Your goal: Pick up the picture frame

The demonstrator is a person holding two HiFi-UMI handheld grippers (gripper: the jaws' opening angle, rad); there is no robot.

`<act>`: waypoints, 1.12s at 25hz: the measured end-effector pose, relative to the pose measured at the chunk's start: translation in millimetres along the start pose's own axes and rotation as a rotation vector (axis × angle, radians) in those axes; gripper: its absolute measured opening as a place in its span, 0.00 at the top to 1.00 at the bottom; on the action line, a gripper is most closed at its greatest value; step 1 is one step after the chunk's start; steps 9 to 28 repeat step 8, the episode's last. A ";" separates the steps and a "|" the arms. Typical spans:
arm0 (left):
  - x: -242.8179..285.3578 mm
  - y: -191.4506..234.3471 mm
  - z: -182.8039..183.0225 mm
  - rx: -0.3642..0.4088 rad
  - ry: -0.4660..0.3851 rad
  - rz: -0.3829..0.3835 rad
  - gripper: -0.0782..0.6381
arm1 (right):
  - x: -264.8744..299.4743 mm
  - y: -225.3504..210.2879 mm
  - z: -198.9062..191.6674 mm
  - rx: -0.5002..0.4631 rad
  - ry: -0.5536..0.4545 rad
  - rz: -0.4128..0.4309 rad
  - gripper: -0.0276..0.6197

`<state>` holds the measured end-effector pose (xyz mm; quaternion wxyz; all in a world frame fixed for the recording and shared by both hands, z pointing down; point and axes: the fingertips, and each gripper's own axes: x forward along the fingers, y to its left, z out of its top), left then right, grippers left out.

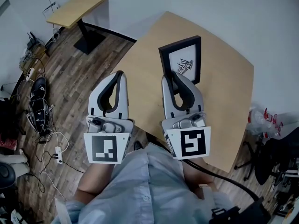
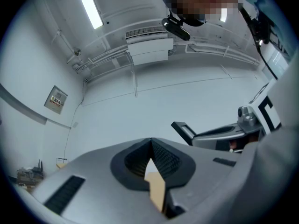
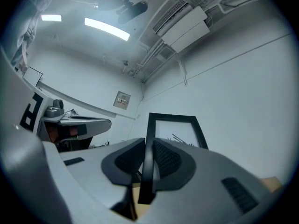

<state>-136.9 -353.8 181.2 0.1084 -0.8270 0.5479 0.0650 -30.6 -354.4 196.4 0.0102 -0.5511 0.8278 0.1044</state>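
Note:
The picture frame (image 1: 184, 62) is black with a white mat and a small black drawing. It stands upright over the wooden table (image 1: 224, 106). My right gripper (image 1: 171, 76) is shut on the frame's left edge. In the right gripper view the black frame (image 3: 173, 125) rises from between the pads (image 3: 164, 160) of the right gripper (image 3: 148, 146), against the white wall. My left gripper (image 1: 120, 75) is beside it to the left, shut with nothing in it. In its own view the left gripper (image 2: 151, 142) has its jaws touching at the tips.
A second wooden table (image 1: 77, 8) on a black foot stands at the far left. Cables and a power strip (image 1: 58, 154) lie on the plank floor at left. A black chair (image 1: 275, 160) is at the right. An air conditioner (image 2: 147, 48) hangs on the wall.

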 end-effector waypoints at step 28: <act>-5.8 -2.3 -1.2 -0.002 -0.004 0.000 0.89 | -6.4 3.0 -1.9 -0.007 0.003 -0.001 0.87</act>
